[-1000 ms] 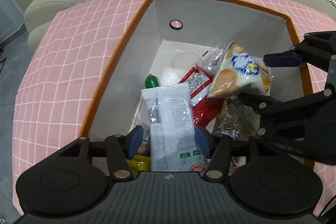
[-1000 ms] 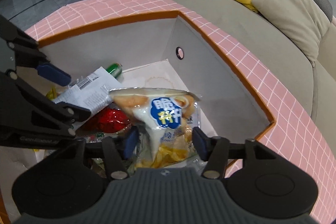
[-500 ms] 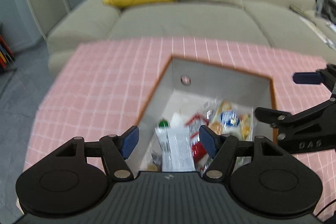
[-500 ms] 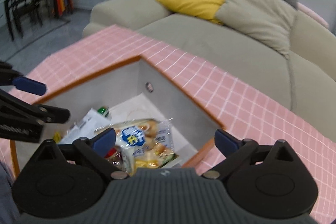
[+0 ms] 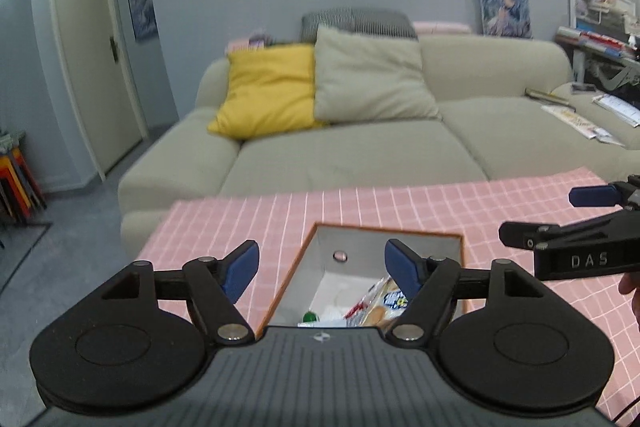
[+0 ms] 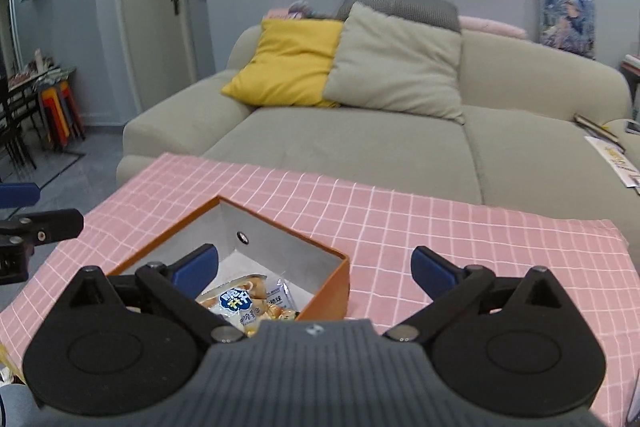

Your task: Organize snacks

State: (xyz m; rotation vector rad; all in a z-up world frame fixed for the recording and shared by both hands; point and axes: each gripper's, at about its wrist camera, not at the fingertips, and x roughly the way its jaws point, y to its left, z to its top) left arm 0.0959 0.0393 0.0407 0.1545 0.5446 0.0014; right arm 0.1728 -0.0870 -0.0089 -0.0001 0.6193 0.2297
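your left gripper point(image 5: 320, 269) has nothing between its blue pads and its jaws are opening; your right gripper point(image 6: 314, 269) has its jaws spread wide and empty too. both hang above the orange box point(image 6: 326, 289), which sits on the pink checked cloth over the table point(image 6: 440, 227), with the sofa point(image 6: 360, 139) beyond.

this looks like the release-and-clear step, so lift each gripper straight off the box and keep the fingers away from the orange rim; a snag there could drag the whole box across the cloth. before you reach for anything else, check that no packet edge pokes above the walls. no loose snacks show on the cloth in either view, so the sorting seems close to finished, though the near part of the table is hidden behind the gripper bodies.

inside the box, the biscuit bag point(image 6: 240, 301) with the blue label lies on top, glossy and crinkly, likely light and slippery. beside it you can see a red wrapper point(image 5: 358, 307), a small clear packet point(image 6: 280, 297) and a green cap point(image 5: 310, 316) low against the grey inner wall.
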